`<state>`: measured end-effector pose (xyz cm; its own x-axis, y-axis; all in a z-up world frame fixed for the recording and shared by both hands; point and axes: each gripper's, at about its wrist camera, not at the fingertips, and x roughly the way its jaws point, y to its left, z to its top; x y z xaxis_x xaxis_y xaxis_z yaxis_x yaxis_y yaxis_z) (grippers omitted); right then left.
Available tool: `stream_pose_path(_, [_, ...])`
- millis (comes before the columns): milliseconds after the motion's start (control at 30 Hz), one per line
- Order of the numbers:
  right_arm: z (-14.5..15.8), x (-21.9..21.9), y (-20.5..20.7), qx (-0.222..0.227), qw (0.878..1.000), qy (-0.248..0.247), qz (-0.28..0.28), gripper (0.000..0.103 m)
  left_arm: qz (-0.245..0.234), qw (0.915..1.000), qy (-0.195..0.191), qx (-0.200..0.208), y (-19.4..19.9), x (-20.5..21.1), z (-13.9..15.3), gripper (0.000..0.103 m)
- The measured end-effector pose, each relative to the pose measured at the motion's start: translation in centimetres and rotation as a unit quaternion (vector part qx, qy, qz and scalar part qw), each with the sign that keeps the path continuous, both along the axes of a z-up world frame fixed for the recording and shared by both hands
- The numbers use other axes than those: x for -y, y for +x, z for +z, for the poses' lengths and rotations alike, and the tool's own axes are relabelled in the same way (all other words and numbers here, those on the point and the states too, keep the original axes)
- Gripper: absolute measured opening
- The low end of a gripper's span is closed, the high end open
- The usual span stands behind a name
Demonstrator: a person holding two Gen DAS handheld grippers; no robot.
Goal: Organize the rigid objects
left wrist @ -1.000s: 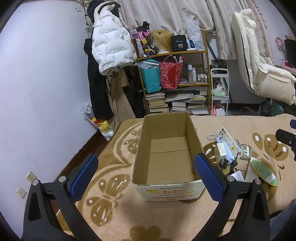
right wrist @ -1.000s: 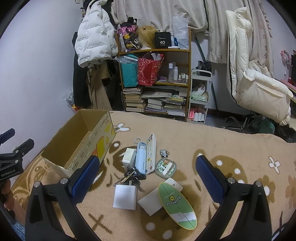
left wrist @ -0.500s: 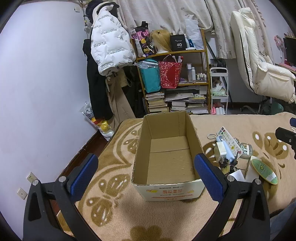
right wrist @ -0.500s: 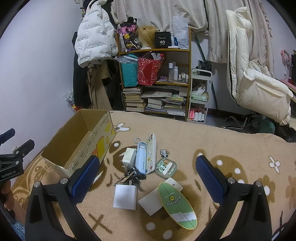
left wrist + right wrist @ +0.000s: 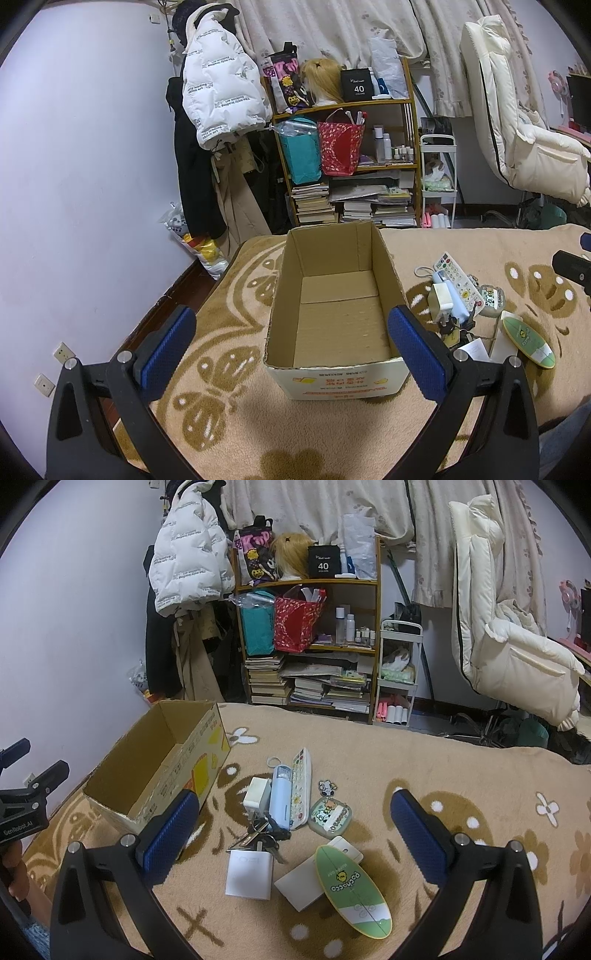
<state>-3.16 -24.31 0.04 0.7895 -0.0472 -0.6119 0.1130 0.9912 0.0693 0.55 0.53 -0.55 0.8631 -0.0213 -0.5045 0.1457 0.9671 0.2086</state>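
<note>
Beside the cardboard box (image 5: 159, 768), keys (image 5: 258, 836) overlap chargers (image 5: 249, 875).

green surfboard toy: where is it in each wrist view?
Left wrist: surfboard toy at far right, beyond the right finger, right of the box.
Right wrist: surfboard toy bottom centre, between the fingers, lying on a white card.
Shared landmark: the box, left of the clutter in both.

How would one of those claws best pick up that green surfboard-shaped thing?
Probably from above, pinching the green board across its narrow middle. It is long and flat, and its far end rests on a white card, so that raised edge should give the open right claw some purchase.
</note>
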Motion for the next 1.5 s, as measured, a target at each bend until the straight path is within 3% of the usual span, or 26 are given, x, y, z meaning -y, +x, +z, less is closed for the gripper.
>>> stream_pose_path(333, [0.3, 0.5, 0.2, -0.008, 1.000, -0.006, 0.001, 0.103, 0.028, 0.9993, 0.015, 0.018, 0.8, 0.0, 0.4, 0.103])
stream_pose_path(767, [-1.4, 2.9, 2.5, -0.076, 0.997, 0.011, -0.001, 0.103, 0.037, 0.9992, 0.008, -0.007, 5.1, -0.2, -1.0, 0.103])
stream_pose_path(1133, [-4.2, 4.3, 4.1, -0.120, 0.993, 0.013, -0.012, 0.103, 0.039, 0.9954, -0.011, -0.087, 9.7, -1.2, -4.2, 0.103])
stream_pose_path(1500, [-7.5, 4.7, 5.2, -0.173, 0.985, 0.009, -0.008, 0.103, 0.054, 0.9895, -0.022, -0.132, 12.3, -2.5, -6.3, 0.103])
